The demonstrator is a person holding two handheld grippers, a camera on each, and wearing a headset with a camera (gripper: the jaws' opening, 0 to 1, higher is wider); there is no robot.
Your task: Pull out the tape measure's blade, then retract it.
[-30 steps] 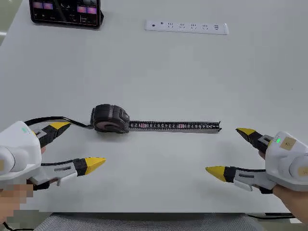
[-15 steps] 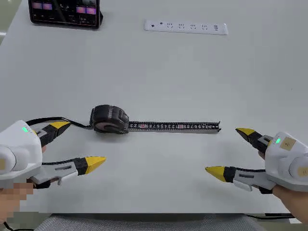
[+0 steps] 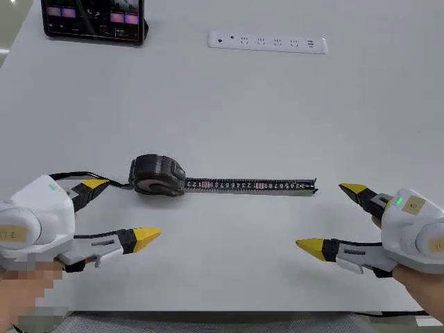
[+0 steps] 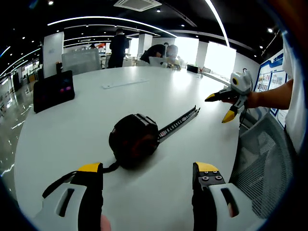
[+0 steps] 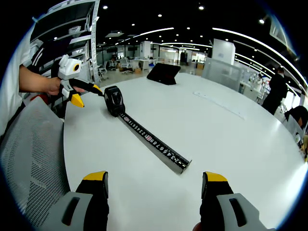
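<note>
A black tape measure case [image 3: 157, 174] lies on the white table [image 3: 229, 111], its blade [image 3: 250, 185] drawn out to the right, ending in a hook [image 3: 315, 184]. A black wrist strap trails left from the case. My left gripper [image 3: 121, 211] is open just left of and nearer than the case, which fills the space ahead of its jaws in the left gripper view [image 4: 134, 139]. My right gripper [image 3: 331, 216] is open right of the blade's hook, empty. From the right gripper view the blade [image 5: 149, 139] runs away toward the case [image 5: 114, 101].
A white power strip [image 3: 266, 41] lies at the far side of the table. A dark tablet [image 3: 94, 17] stands at the far left. The table's near edge runs just behind both grippers. A mesh chair [image 5: 29, 154] sits by the edge.
My left gripper has crept slightly right toward the case. The tape measure, its blade and the right gripper hold their places.
</note>
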